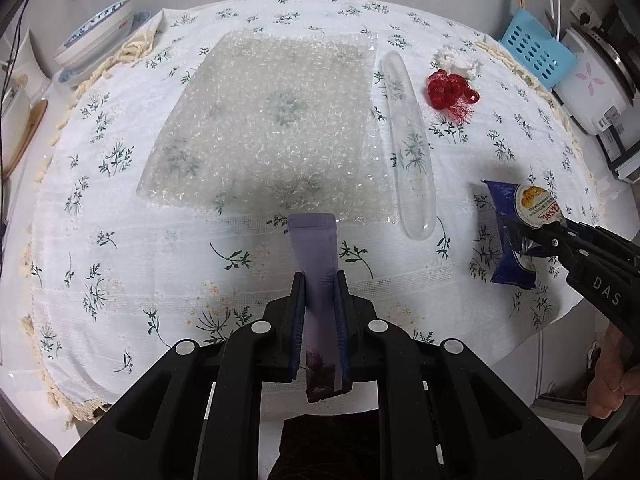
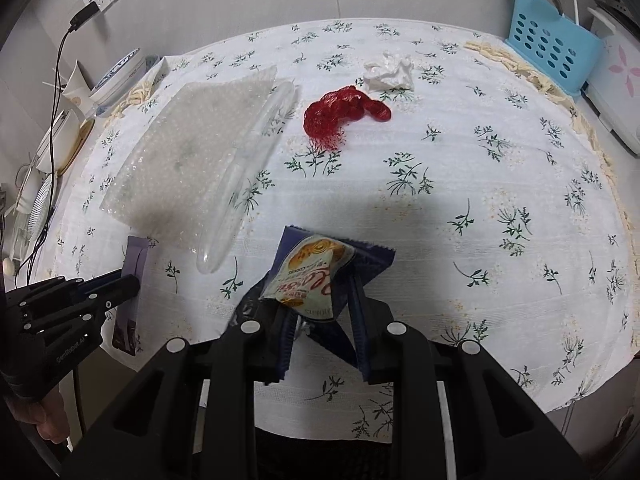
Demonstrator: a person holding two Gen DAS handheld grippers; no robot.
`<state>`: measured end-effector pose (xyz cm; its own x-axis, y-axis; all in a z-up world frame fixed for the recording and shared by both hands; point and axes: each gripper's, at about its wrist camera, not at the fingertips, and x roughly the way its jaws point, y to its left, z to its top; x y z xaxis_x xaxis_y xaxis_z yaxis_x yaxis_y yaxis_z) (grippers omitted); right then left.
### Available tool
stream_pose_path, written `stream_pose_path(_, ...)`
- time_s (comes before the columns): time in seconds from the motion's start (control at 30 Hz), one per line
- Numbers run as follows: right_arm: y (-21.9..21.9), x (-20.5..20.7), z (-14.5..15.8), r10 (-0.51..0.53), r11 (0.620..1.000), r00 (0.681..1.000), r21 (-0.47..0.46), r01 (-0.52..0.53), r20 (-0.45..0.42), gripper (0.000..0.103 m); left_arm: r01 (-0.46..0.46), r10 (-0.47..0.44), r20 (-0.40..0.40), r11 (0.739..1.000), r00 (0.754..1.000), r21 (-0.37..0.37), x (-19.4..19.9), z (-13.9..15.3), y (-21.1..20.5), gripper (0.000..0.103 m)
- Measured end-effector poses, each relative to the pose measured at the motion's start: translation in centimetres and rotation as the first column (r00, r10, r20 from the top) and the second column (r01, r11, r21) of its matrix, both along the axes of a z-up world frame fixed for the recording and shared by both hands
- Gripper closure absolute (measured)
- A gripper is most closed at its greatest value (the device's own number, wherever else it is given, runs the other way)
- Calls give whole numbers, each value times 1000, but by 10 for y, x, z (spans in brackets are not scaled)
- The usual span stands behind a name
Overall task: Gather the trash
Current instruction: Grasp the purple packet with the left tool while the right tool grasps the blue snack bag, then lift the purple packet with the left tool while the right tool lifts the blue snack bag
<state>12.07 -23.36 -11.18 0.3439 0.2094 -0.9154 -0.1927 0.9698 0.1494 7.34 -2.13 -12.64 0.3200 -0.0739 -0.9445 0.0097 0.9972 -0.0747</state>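
Note:
My left gripper [image 1: 319, 280] is shut on a flat purple sachet [image 1: 314, 248], held above the near part of the table; it shows at the left of the right wrist view [image 2: 134, 268]. My right gripper [image 2: 322, 280] is shut on a blue cookie wrapper [image 2: 316, 270], also seen in the left wrist view [image 1: 516, 220]. On the floral tablecloth lie a sheet of bubble wrap [image 1: 264, 120], a long clear plastic tube [image 1: 408, 140], a red mesh net [image 2: 340, 114] and a crumpled white tissue [image 2: 390, 70].
A blue perforated basket [image 2: 552, 48] and a white rice cooker [image 1: 596, 88] stand at the back right. Bowls [image 1: 100, 36] and cables sit at the back left. The table's front edge [image 2: 440, 396] is just ahead of my grippers.

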Motion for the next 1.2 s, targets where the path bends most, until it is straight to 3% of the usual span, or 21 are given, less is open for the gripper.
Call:
stream_pose_path(0.8, -14, -17, 25, -5, 1000, 999, 26, 4, 43, 86, 8, -8, 46, 1000, 999, 5, -14, 22, -11, 90)
stream_pose_path(0.9, -18, -20, 22, -13, 999, 999, 35, 12, 32, 83, 4, -4, 54, 1000, 999, 2, -18, 25, -8, 90)
stream_pose_path(1.2, -20, -17, 6, -38, 999, 999, 27, 39, -9, 54, 7, -7, 39, 1000, 999, -9, -25, 18, -3, 90)
